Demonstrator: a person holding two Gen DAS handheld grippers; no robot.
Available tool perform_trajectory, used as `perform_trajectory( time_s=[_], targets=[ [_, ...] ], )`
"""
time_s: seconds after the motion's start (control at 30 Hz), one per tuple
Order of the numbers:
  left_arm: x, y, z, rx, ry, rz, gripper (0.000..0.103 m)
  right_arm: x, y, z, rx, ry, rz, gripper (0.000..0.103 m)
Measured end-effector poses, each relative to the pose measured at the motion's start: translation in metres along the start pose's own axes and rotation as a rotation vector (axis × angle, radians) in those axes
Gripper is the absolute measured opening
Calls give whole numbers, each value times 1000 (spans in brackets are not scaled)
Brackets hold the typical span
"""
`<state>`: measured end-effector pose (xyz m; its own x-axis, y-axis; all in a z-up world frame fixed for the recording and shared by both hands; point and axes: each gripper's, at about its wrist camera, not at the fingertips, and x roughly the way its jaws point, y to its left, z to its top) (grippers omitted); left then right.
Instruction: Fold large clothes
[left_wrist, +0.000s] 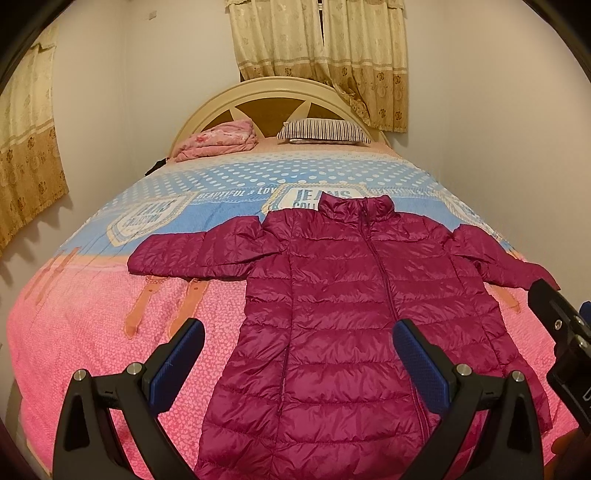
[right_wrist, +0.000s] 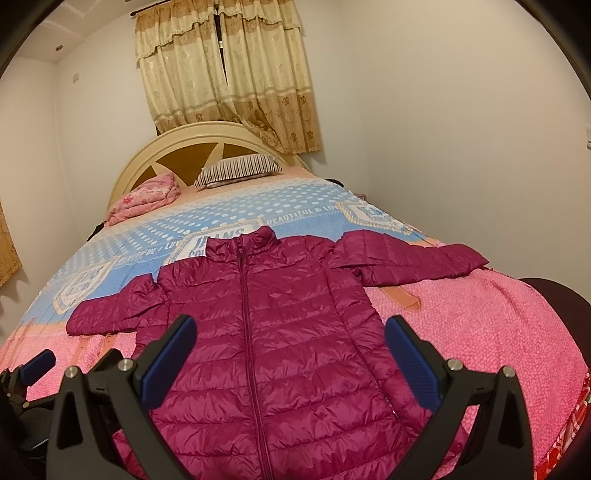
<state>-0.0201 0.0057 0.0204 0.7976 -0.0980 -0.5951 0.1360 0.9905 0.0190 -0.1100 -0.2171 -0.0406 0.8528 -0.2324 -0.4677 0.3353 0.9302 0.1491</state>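
A magenta quilted puffer jacket (left_wrist: 332, 314) (right_wrist: 266, 332) is lying flat, front up and zipped, near the bed's foot edge, collar pointing toward the headboard, both sleeves spreading sideways.

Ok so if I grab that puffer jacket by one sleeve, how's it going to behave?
The magenta jacket would probably droop: it lies flat and creased. Its shiny shell looks slippery, so it may slide on the bedspread. Its thin quilting suggests it is light.

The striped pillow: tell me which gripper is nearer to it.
Cannot tell. The left gripper and the right gripper both hover open over the jacket's lower half, far from the striped pillow at the headboard.
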Motion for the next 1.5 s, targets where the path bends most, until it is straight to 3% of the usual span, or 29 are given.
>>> perform_trajectory(
  time_s=[0.53,0.7,0.8,0.87,1.03,1.2,1.4,1.5],
  targets=[
    [3,-3,0,2,6,-17,102,8,-2,-2,-3,9,-4,103],
    [16,2,4,23,7,-66,102,19,-6,-3,5,37,1,103],
    [34,18,16,22,22,-121,102,33,-20,1,35,67,2,103],
    [50,26,26,42,13,-119,102,44,-34,7,58,87,-3,103],
    [112,42,40,102,61,-76,102,76,-97,36,172,124,-20,103],
    [177,64,33,82,96,-34,102,111,-207,58,368,97,-141,102],
    [220,79,8,-27,137,-55,102,168,-340,41,645,163,-321,79],
    [231,81,-4,-64,181,-28,102,187,-373,27,769,174,-327,78]
  ],
)
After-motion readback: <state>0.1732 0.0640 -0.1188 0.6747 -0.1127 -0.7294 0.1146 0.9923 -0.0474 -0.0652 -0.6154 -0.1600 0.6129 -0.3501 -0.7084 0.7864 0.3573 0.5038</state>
